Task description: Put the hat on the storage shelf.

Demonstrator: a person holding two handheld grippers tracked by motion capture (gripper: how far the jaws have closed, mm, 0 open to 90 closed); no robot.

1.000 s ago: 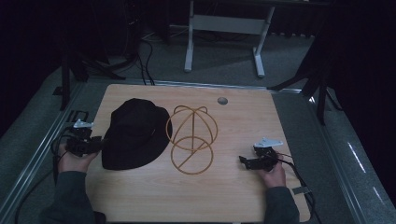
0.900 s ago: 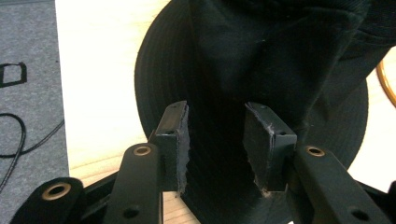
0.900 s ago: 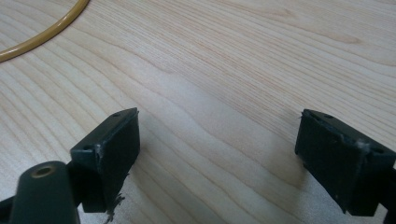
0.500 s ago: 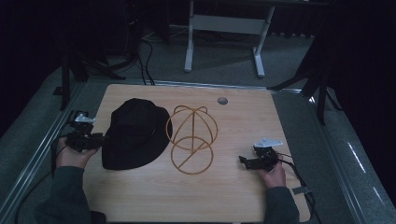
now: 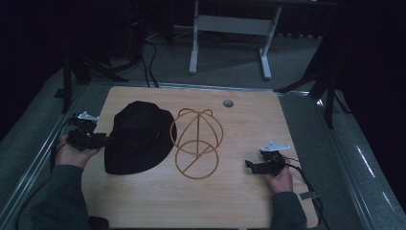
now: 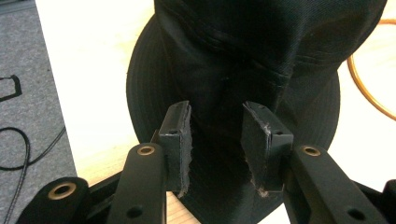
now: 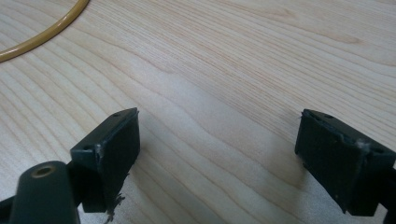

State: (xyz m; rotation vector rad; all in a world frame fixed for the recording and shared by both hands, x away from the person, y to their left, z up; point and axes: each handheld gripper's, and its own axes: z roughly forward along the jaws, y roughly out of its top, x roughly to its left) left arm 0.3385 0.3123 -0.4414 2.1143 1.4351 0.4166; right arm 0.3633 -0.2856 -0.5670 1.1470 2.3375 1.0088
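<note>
Left claw at the hat's brim; right claw idle on bare wood.
I see the black hat [image 5: 139, 136] lying flat on the table [image 5: 287, 124], touching the wire stand [image 5: 197, 143] beside it; my left gripper [image 6: 215, 140] has its jaws narrowly parted astride the brim, whether gripping I cannot tell; my right gripper [image 7: 217, 158] rests wide apart, holding nothing, near the stand's ring.
</note>
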